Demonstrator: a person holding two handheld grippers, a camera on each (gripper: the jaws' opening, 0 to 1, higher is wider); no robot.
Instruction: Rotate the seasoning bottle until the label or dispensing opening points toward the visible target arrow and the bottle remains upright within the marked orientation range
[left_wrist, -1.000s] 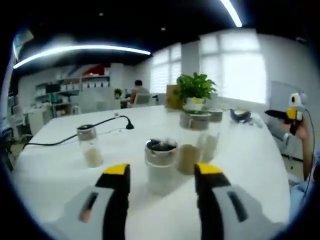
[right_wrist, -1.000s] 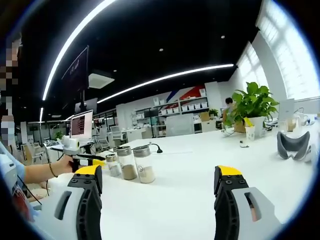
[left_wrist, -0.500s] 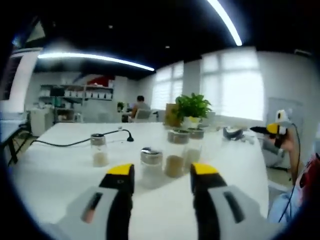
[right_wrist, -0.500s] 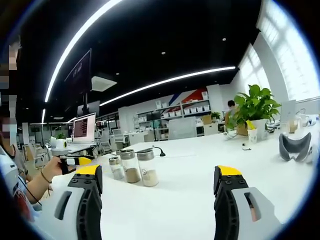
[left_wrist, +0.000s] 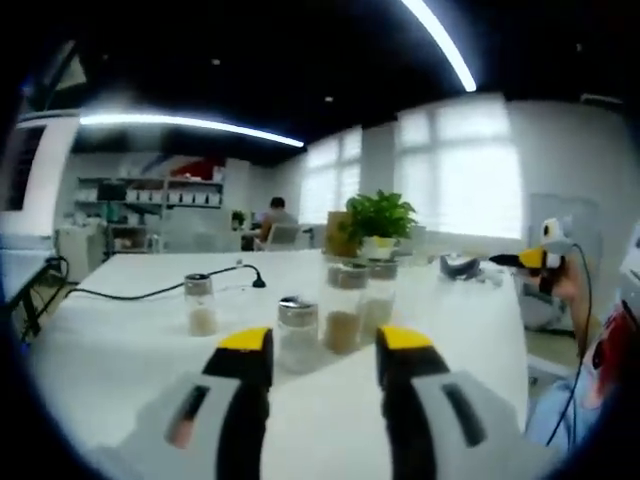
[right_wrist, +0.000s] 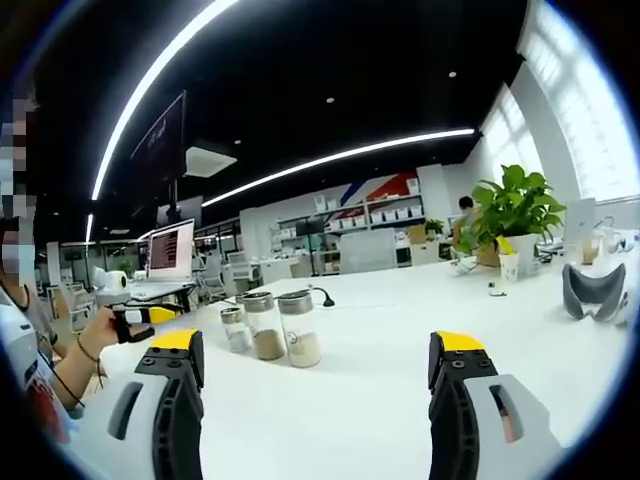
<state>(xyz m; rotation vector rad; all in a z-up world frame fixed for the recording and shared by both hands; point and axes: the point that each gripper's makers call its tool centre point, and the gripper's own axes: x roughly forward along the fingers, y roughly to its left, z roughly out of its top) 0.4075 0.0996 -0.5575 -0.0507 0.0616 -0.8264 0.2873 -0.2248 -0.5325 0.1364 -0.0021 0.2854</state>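
Task not begun: seasoning bottle (left_wrist: 299, 330) upright on bench (left_wrist: 120, 330), just beyond left gripper (left_wrist: 316, 352), fingers apart, empty; right gripper (right_wrist: 316, 360) wide open, empty, well short of bottles; no arrow visible

Bare white table (left_wrist: 130, 330) opens wide ahead of the left gripper (left_wrist: 320, 345); three jars (left_wrist: 345, 305) bunch together just past its jaws, a fourth jar (left_wrist: 201, 304) stands apart left, and a black cable (left_wrist: 160, 288) crosses behind
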